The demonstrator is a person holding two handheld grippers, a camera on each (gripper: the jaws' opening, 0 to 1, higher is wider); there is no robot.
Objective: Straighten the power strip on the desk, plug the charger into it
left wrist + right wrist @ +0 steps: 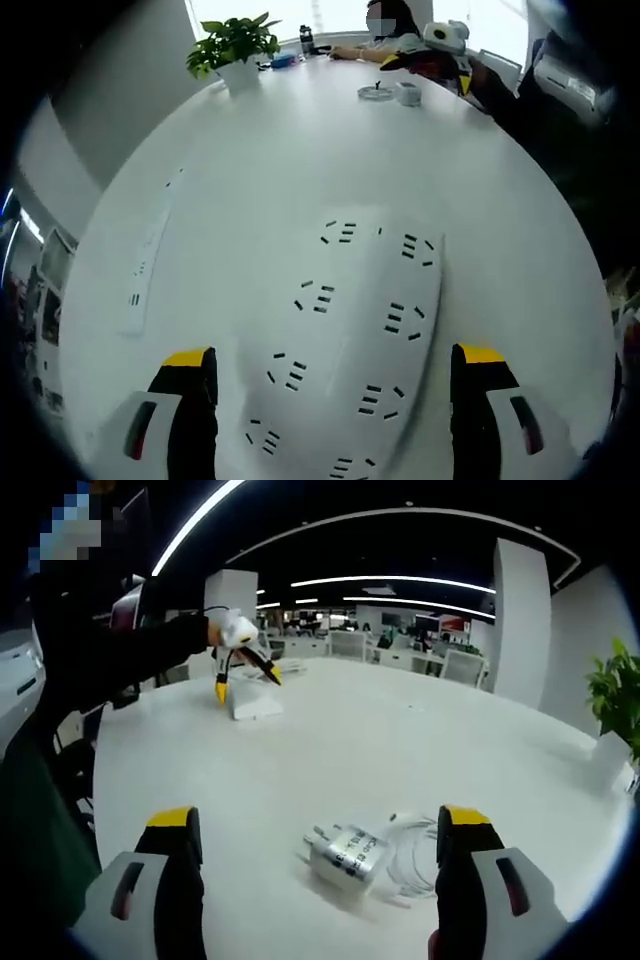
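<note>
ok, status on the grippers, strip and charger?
Left gripper open, straddling the power strip. Right gripper open over the charger, cable coiled beside it. Charger not plugged in. Nothing between jaws and targets.

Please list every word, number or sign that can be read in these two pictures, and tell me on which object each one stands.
No text can be read with certainty.
Charger: dark print on its label, too small and blurred to read.
Power strip: it carries socket slots, and I find no lettering on it.
Second strip: no legible marks.
Distant office signs: too small to read.
</note>
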